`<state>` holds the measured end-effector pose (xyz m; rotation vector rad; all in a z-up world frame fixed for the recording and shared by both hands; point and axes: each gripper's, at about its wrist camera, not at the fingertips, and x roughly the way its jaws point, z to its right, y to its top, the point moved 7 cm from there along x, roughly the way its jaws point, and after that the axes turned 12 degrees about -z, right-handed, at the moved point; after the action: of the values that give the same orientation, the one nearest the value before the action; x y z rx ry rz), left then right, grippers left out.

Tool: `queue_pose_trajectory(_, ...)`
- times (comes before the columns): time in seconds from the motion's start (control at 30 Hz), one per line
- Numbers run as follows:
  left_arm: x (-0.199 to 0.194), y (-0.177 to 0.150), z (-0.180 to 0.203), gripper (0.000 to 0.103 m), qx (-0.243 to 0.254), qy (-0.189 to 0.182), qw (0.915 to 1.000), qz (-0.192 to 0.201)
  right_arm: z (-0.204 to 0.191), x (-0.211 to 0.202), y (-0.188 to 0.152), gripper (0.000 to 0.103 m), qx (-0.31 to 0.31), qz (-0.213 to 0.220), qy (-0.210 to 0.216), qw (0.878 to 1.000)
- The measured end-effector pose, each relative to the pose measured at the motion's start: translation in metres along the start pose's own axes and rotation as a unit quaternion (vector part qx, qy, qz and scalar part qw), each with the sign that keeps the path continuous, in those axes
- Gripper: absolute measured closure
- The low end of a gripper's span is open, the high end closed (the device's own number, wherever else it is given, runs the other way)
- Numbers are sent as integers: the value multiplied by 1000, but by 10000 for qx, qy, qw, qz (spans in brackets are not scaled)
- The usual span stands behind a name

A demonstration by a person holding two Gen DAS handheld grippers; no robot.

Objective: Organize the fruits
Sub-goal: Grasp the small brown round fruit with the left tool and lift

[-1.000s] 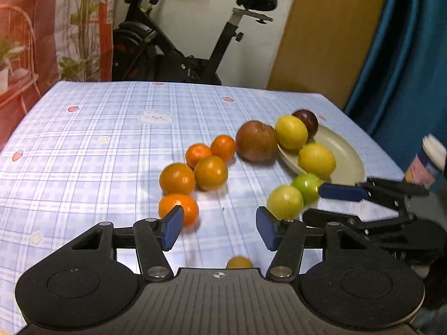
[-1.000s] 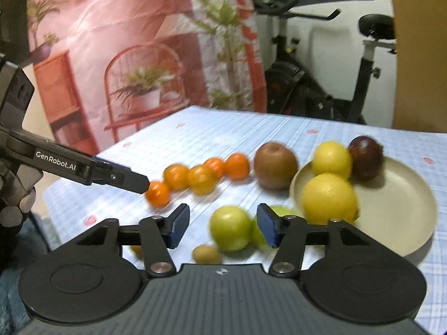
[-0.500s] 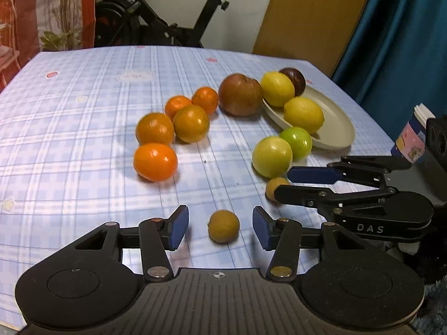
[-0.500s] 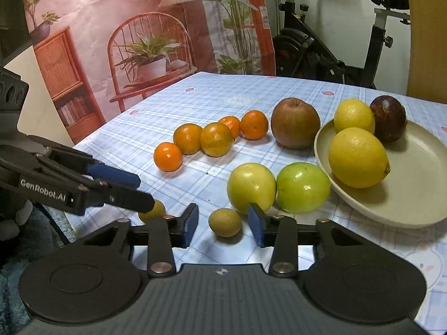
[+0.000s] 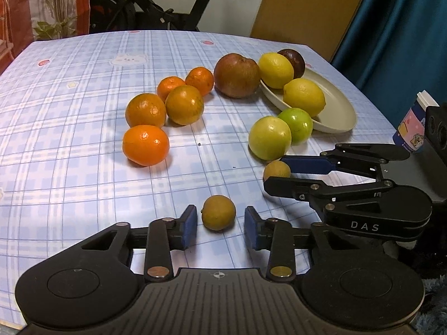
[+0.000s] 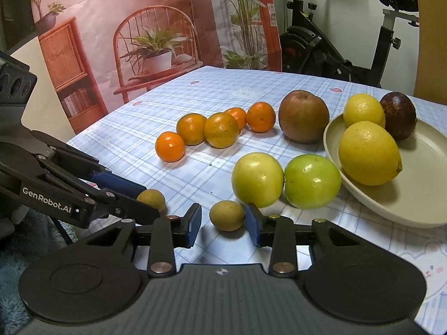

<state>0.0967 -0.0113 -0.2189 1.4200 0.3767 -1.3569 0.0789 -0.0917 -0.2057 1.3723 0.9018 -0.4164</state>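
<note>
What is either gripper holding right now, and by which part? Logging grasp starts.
Nothing yet. The left gripper and right gripper each straddle a small brown fruit, jaws open with gaps.

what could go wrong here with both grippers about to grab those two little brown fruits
1. The left gripper and right gripper are open and work close together; their fingers could collide.
2. The right one's small brown fruit lies beside the yellow-green apple; closing could nudge that apple.
3. The left one's round fruit sits untouched between the pads and may roll away if one pad lands first.
</note>
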Motion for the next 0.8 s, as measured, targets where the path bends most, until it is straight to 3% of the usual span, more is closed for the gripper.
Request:
queue_pose_trajectory(0.17,0,1,-2,74,-30,17,10000,1,1,0,-2,66,13,-33,-5,10000)
queue_pose_trajectory(0.3,0,1,-1,74,-15,25,10000,4,2,0,-1,72,10,-32,-32,10000)
queue_pose_trajectory(0.63,-6,3,-3,74,-48,52,9998,164,3,-1,-1,72,-22,-20,-19,10000)
queue_pose_trajectory(0.8,-13,10,-3,74,-76,62,9994,342,-4,-21,5,72,-174,425,70,9989)
